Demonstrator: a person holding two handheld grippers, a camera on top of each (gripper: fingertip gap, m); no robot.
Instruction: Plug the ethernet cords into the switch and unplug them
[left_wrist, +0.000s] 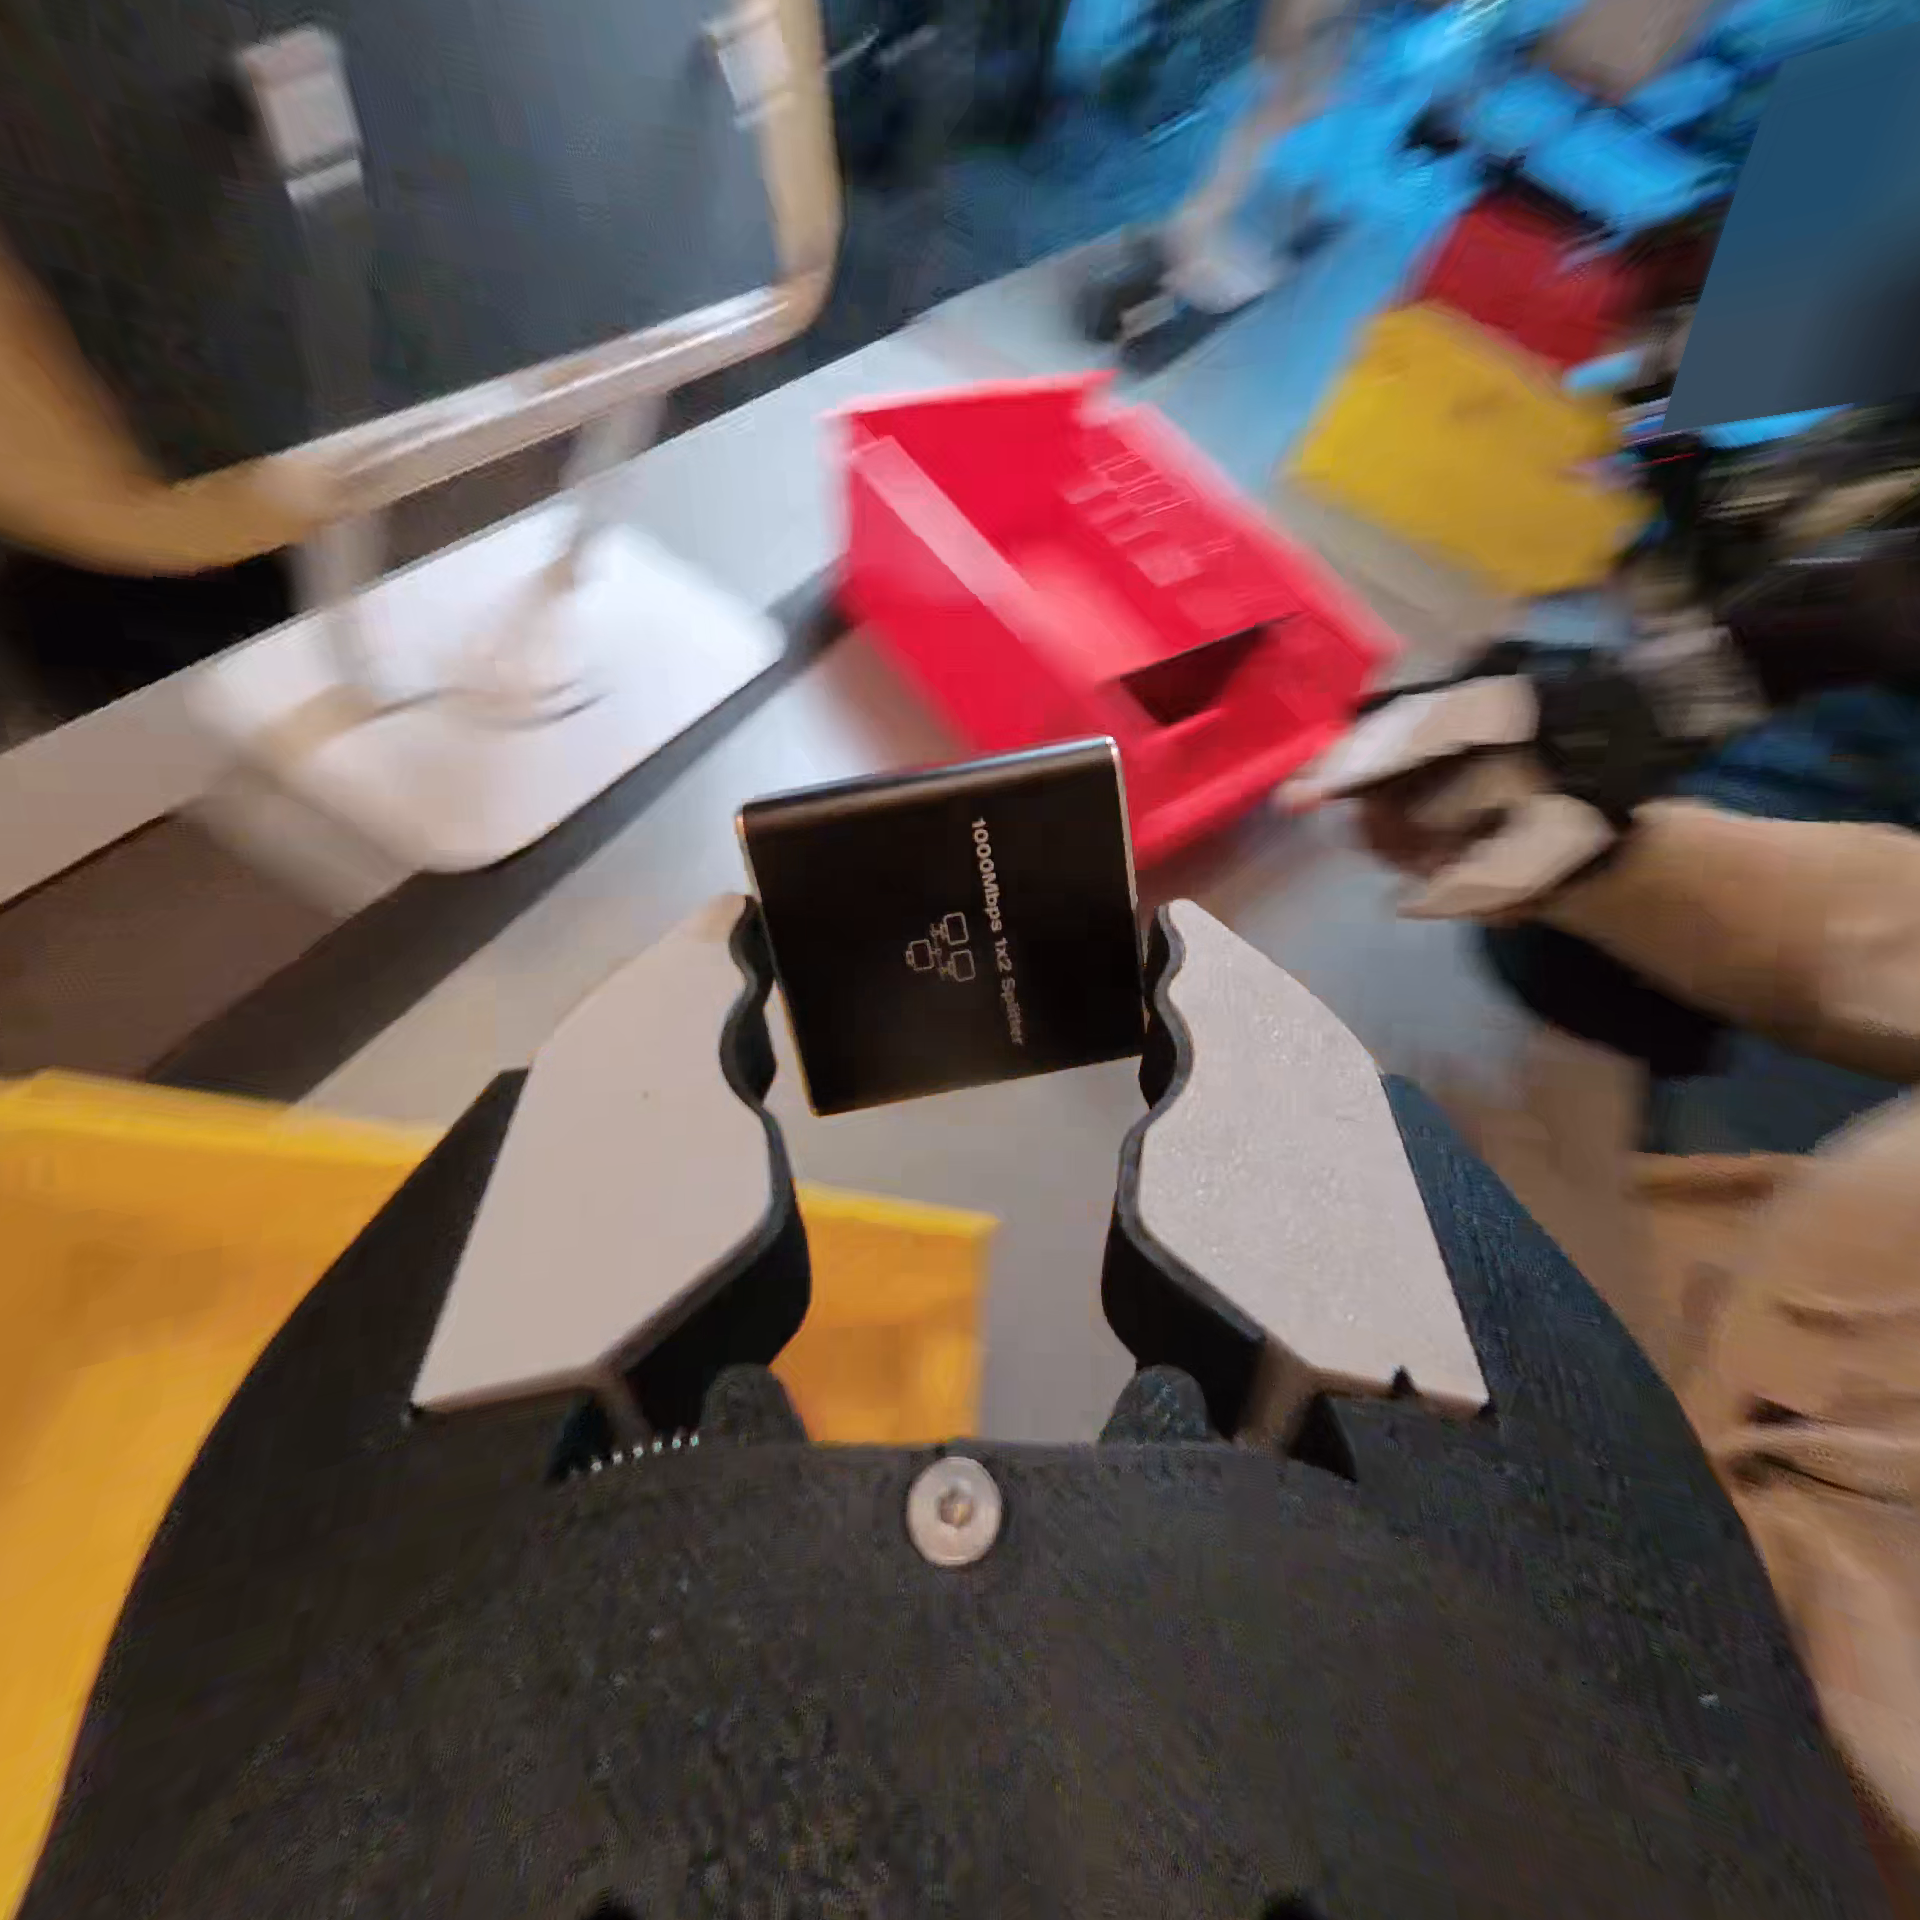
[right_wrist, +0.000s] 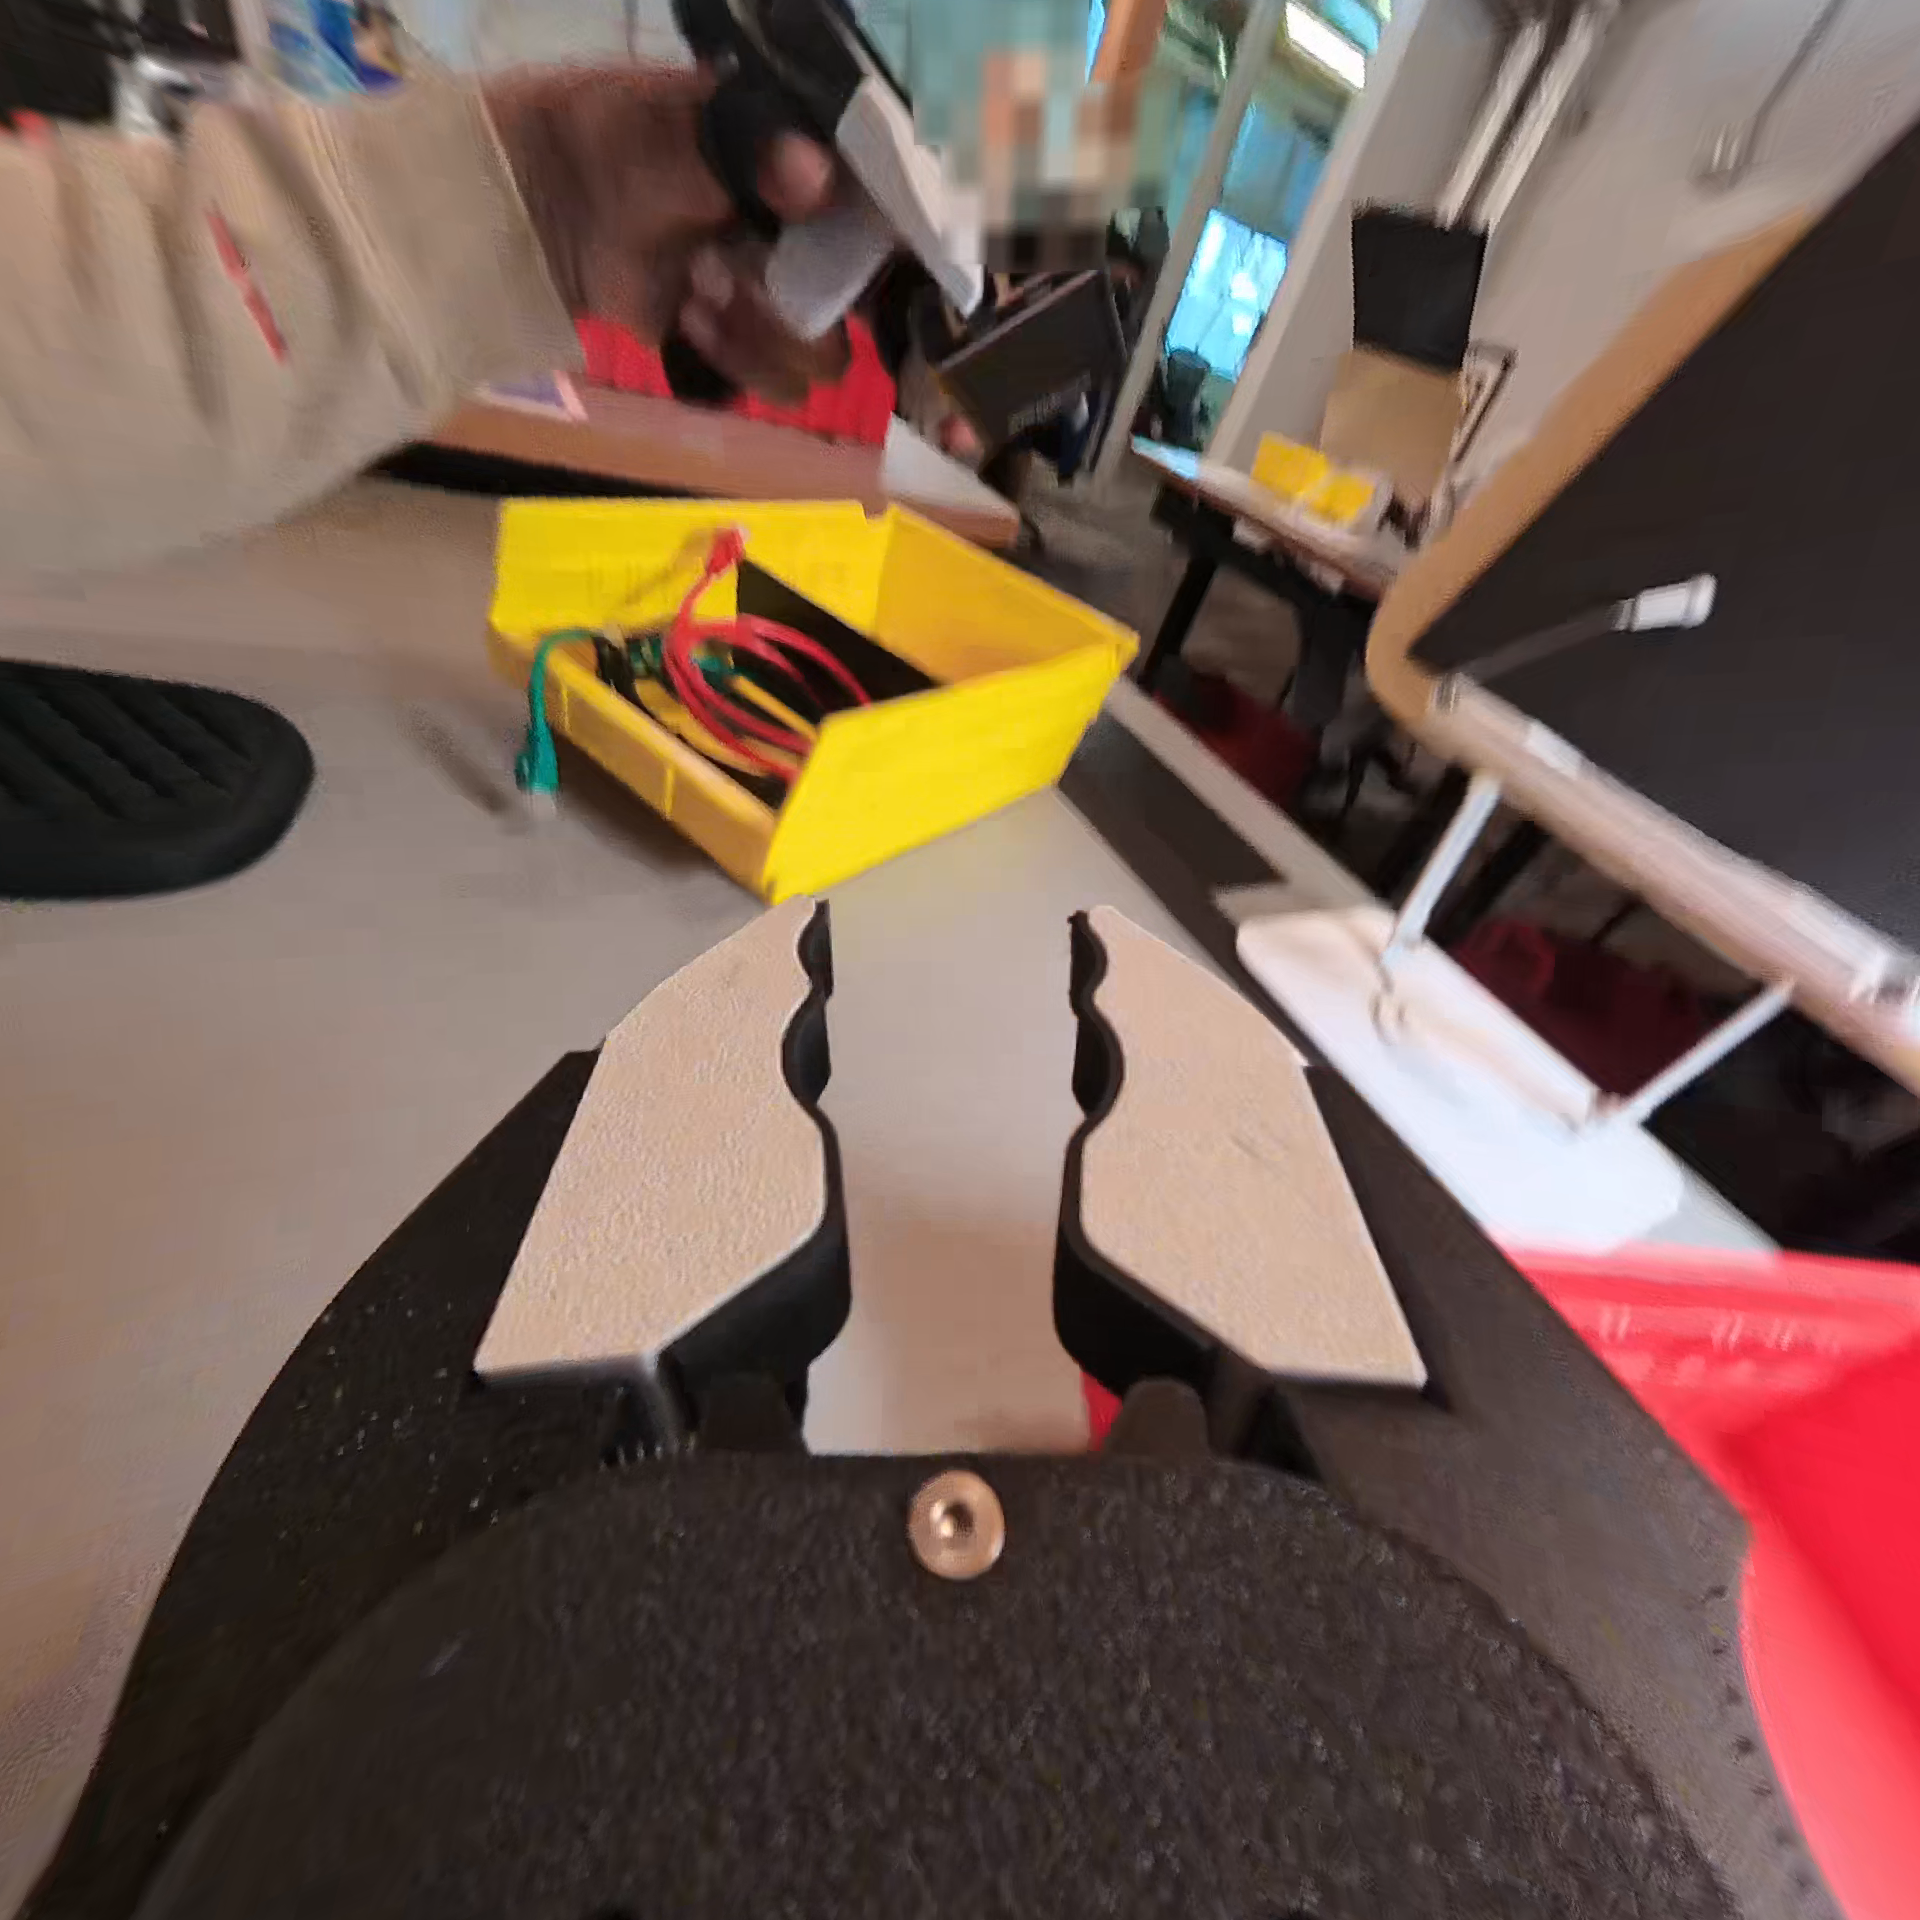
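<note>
My left gripper (left_wrist: 948, 935) is shut on the switch (left_wrist: 940, 925), a small flat black box with white markings, and holds it in the air above the grey table (left_wrist: 727, 540). My right gripper (right_wrist: 951, 925) is open and empty, low over the table (right_wrist: 364, 1039). It points toward a yellow bin (right_wrist: 935, 727) that holds coiled red cords (right_wrist: 748, 675) and a green cord (right_wrist: 540, 717) whose plug hangs over the bin's left wall. The left gripper with the switch (right_wrist: 1029, 364) shows blurred at the top of the right wrist view.
A red bin (left_wrist: 1049, 582) stands on the table beyond the switch and shows at the right edge of the right wrist view (right_wrist: 1766, 1403). A yellow bin (left_wrist: 156, 1299) lies under my left gripper. A white stand base (right_wrist: 1455, 1060) sits at the table's right. A black pad (right_wrist: 125, 779) lies left. Some 20 centimetres of space lies between my two pairs of fingers.
</note>
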